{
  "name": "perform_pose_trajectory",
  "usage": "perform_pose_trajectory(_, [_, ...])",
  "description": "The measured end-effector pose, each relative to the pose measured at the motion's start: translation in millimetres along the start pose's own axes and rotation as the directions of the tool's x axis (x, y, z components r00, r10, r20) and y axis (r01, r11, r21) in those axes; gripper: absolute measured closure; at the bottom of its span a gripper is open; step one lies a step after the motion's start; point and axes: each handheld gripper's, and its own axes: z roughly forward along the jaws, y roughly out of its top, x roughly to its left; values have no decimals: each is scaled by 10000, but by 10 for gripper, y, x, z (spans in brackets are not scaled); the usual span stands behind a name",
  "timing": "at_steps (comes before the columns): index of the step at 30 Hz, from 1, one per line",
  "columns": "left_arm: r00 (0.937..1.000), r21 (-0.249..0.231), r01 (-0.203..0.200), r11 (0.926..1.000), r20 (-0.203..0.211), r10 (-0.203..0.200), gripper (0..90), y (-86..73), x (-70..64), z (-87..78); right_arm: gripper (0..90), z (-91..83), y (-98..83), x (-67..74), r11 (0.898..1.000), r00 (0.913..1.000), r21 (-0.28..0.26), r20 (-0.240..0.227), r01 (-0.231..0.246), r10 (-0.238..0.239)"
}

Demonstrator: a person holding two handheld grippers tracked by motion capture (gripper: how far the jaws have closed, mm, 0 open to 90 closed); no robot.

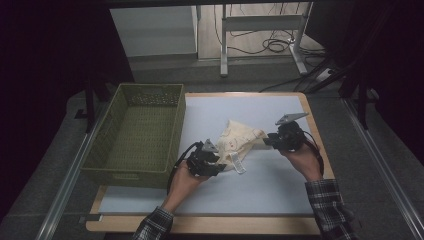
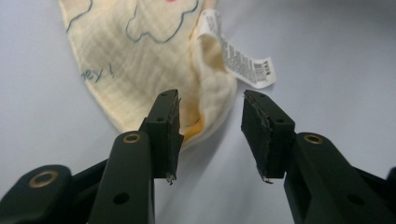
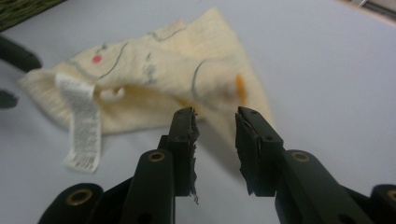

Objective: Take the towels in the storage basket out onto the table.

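Observation:
A small cream cloth [image 1: 239, 141] with printed outlines and a white care label [image 1: 238, 163] lies crumpled on the pale mat. My left gripper [image 1: 218, 159] sits at its near-left corner. In the left gripper view the jaws stand open [image 2: 210, 109] around the cloth's [image 2: 140, 56] hemmed edge, with the label [image 2: 238, 51] just beyond. My right gripper [image 1: 266, 141] is at the cloth's right edge. In the right gripper view it is open [image 3: 215, 123], its tips just short of the cloth's [image 3: 159, 79] near corner, with the label [image 3: 81, 126] hanging at left.
An olive woven basket [image 1: 122, 172] stands to the left of the mat, close to my left hand. The pale mat [image 1: 270, 185] covers a wooden table [image 1: 210, 225]. Cables and table legs [image 1: 223, 45] lie on the floor beyond.

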Motion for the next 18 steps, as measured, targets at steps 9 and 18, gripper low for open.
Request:
perform_pose_trajectory(9, [9999, 319, 102, 9994, 133, -106, 720, -17, 49, 92, 650, 504, -160, 123, 9999, 9947, 128, -1024, 43, -29])
perform_pose_trajectory(18, [9989, -104, 423, 9991, 191, -421, 614, 0, 91, 25, 693, 915, -60, 276, 9974, 9974, 119, -189, 705, -702])
